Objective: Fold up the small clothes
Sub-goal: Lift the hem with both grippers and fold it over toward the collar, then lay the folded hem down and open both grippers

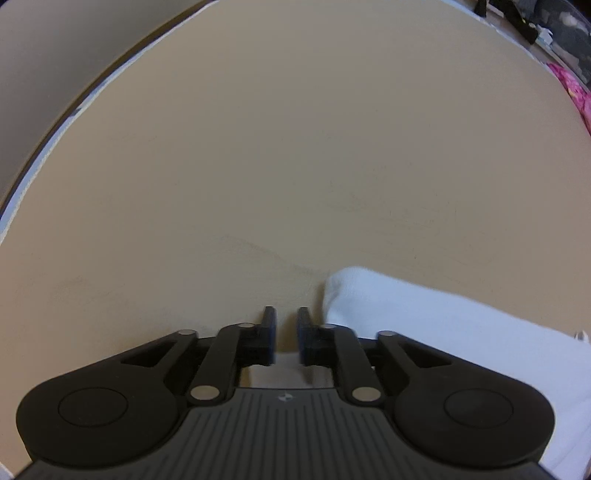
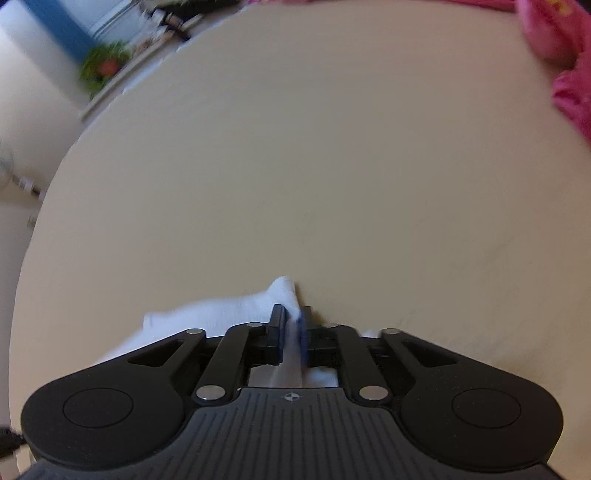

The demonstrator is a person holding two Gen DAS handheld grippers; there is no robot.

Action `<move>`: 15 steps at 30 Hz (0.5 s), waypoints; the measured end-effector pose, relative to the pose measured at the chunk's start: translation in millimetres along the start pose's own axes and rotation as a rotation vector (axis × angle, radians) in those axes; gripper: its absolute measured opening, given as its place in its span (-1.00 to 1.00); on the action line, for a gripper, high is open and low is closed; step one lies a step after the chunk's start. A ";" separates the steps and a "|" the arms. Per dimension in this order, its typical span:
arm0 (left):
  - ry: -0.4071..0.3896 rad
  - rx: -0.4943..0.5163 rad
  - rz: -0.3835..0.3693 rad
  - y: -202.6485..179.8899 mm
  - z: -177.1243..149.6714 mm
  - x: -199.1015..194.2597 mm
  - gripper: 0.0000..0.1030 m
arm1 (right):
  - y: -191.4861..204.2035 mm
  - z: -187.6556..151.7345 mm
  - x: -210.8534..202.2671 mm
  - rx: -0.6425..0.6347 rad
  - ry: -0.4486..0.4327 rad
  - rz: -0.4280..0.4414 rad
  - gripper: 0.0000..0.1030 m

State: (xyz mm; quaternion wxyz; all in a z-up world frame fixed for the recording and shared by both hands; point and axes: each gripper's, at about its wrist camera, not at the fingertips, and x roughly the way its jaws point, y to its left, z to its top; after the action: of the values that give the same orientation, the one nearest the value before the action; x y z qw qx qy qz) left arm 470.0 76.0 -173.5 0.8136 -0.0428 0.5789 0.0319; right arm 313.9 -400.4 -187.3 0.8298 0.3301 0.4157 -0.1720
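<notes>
1. Altogether: one white garment (image 1: 424, 317), two grippers, one beige round table (image 1: 295, 147), and pink fabric (image 2: 569, 74) at the table's far right rim.
2. Left gripper (image 1: 287, 325): its fingers stand a narrow gap apart with bare tabletop showing between the tips; pale cloth lies lower down between them, but whether the pads press it I cannot tell. The garment's rounded corner lies just right of the right finger.
3. Right gripper (image 2: 291, 325): its fingers are clamped on a raised fold of the white garment (image 2: 229, 314), which peaks just beyond the tips and spreads away to the left.
4. Edges and room: the tabletop ahead of both grippers is a wide open surface up to its curved rim; clutter (image 1: 546, 29) sits beyond that rim.
5. Containers: no container can be made out.
</notes>
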 end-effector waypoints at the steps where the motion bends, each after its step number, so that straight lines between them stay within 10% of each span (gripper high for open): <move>1: 0.000 -0.008 -0.012 3.0 -2.7 -4.3 -0.22 | -0.5 -2.4 -5.5 -0.014 -0.018 0.015 -0.32; 2: -0.014 -0.015 -0.027 6.3 -6.5 -11.0 0.02 | -0.2 -6.3 -14.2 -0.016 -0.039 0.026 0.01; 5: -0.089 0.004 -0.069 16.6 -32.3 -42.0 0.54 | -15.9 -21.5 -64.3 -0.028 -0.137 0.078 0.06; 15: -0.081 0.187 -0.023 18.6 -184.8 -91.4 0.65 | -66.8 -149.5 -202.2 -0.292 -0.202 0.118 0.16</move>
State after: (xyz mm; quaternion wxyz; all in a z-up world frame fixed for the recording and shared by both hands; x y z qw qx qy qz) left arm 264.6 74.5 -148.0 0.8370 0.0280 0.5457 -0.0300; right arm 69.9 -343.2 -117.1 0.9151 0.2109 0.3307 -0.0932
